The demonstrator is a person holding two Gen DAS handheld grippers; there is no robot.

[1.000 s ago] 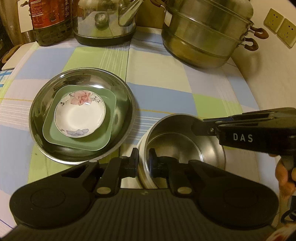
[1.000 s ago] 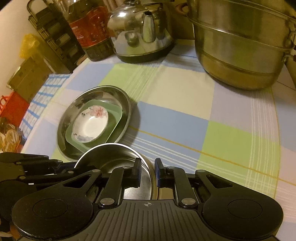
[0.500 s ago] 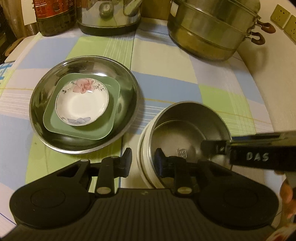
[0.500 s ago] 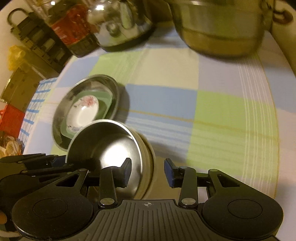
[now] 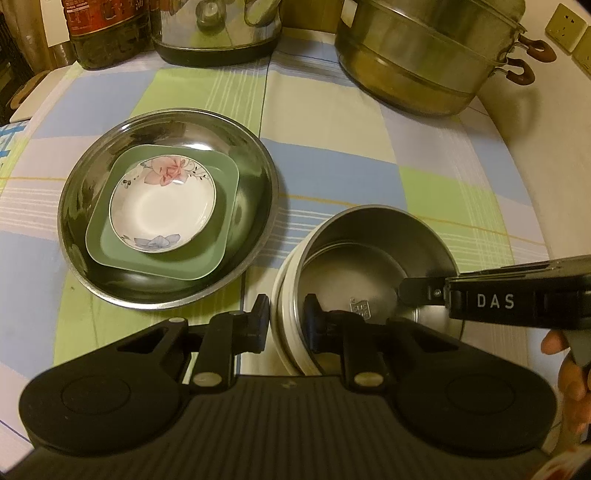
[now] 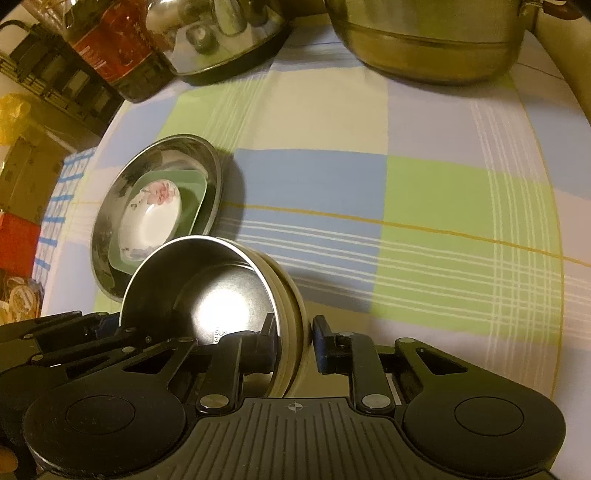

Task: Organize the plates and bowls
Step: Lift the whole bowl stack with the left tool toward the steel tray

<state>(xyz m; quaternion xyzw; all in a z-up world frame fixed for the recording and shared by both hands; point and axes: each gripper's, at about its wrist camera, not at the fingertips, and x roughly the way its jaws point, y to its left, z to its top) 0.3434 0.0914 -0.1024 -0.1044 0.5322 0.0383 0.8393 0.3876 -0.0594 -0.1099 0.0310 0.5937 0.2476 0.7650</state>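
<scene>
Checked tablecloth point(image 5: 332, 173) is carrying the steel bowl point(image 5: 373, 258), nested in a cream bowl point(image 5: 282, 295), whose rims are being closed on by left gripper point(image 5: 286, 325) and right gripper point(image 6: 293, 345), best clamped evenly beside the stacked steel plate point(image 5: 258, 162).

Two claws: left claw point(image 5: 286, 319), right claw point(image 6: 293, 341). One wide steel plate point(image 5: 255, 236). One green square dish point(image 5: 221, 236) inside it, one flowered white saucer point(image 5: 162, 210) on top. Two nested bowls: one steel bowl point(image 5: 373, 266) inside one cream bowl point(image 5: 284, 332). One tiered steel steamer pot point(image 5: 421, 70). One kettle point(image 5: 218, 37). One oil bottle point(image 5: 107, 33). Two wall sockets point(image 5: 565, 26). One checked cloth point(image 5: 332, 147) over the counter.
</scene>
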